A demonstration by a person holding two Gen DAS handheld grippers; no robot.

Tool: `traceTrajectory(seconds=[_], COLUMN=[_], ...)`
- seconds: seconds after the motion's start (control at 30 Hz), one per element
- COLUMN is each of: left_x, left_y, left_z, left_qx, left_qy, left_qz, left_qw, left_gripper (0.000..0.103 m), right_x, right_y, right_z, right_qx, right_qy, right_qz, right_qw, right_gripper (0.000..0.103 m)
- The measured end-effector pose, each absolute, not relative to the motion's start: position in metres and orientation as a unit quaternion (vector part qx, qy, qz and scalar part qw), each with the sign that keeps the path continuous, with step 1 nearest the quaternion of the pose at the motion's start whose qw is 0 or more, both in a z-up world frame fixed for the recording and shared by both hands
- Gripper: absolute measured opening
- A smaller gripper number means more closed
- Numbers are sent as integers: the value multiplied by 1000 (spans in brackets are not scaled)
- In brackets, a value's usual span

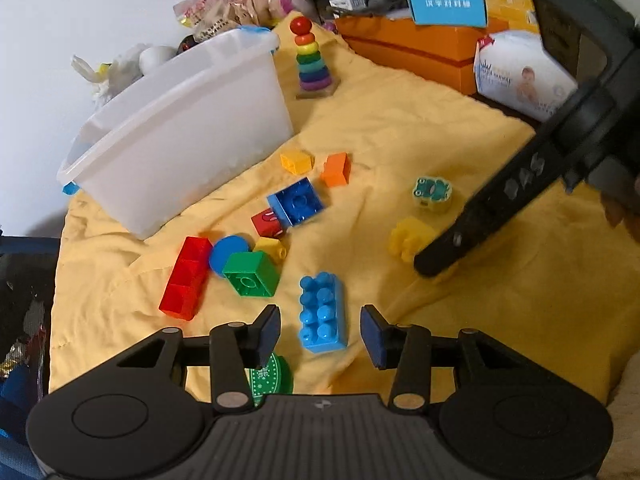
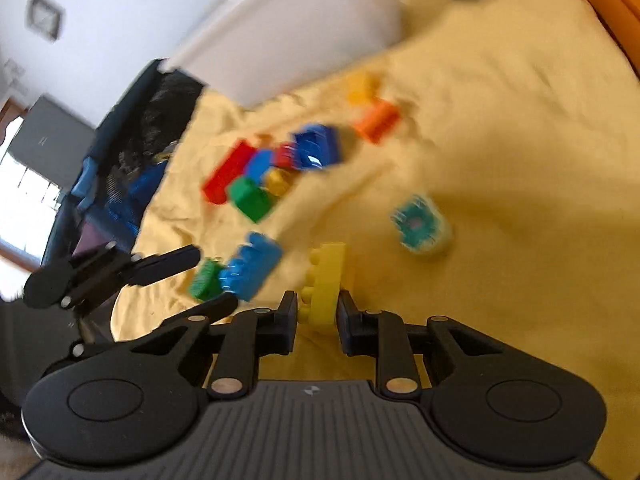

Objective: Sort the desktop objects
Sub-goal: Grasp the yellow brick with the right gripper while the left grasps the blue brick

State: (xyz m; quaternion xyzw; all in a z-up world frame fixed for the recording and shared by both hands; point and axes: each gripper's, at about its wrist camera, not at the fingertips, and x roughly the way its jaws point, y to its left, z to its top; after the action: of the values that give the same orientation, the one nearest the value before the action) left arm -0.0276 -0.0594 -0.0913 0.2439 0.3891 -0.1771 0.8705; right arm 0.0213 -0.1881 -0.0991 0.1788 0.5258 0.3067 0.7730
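Toy bricks lie scattered on a yellow cloth (image 1: 400,128). My left gripper (image 1: 320,334) is open, its jaws on either side of a light blue brick (image 1: 322,312) that lies on the cloth. My right gripper (image 2: 318,318) is shut on a yellow brick (image 2: 324,284), which also shows in the left wrist view (image 1: 410,238) at the tip of the right gripper. A red long brick (image 1: 186,278), a green brick (image 1: 251,273), a blue disc (image 1: 228,252), a dark blue brick (image 1: 295,201), an orange brick (image 1: 336,169) and a frog block (image 1: 431,193) lie around. A white bin (image 1: 180,128) stands at the left.
A rainbow ring stacker (image 1: 312,60) stands behind the bin. An orange box (image 1: 420,48), a wipes pack (image 1: 520,76) and clutter line the back. A green round piece (image 1: 272,376) lies under my left gripper. The right wrist view is blurred.
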Motion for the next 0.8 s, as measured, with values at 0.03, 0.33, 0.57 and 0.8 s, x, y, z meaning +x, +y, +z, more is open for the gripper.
traceTrajectory(seconds=[0.03,0.33,0.57,0.8], left_x=[-27,-13,-3,8], left_y=[-60,-58,-54,-51], left_z=[-93,-99,-105,-111], left_qx=[246,230,225,197], left_qy=[391,407,426,440], left_qz=[-178,-171,-181,-201], left_qw=[869,867,858,853], left_gripper=[48,48,48,40], right_x=[21,-6,-11,-7], right_y=[-191,-167,-139,-133], right_z=[-99,-59,-64,-83], right_qx=[184,-16,-129,-139], right_qy=[522,432,423,445], right_qz=[300,270,253,243], right_qw=[777,860,860,851], right_gripper=[32,45,46,38])
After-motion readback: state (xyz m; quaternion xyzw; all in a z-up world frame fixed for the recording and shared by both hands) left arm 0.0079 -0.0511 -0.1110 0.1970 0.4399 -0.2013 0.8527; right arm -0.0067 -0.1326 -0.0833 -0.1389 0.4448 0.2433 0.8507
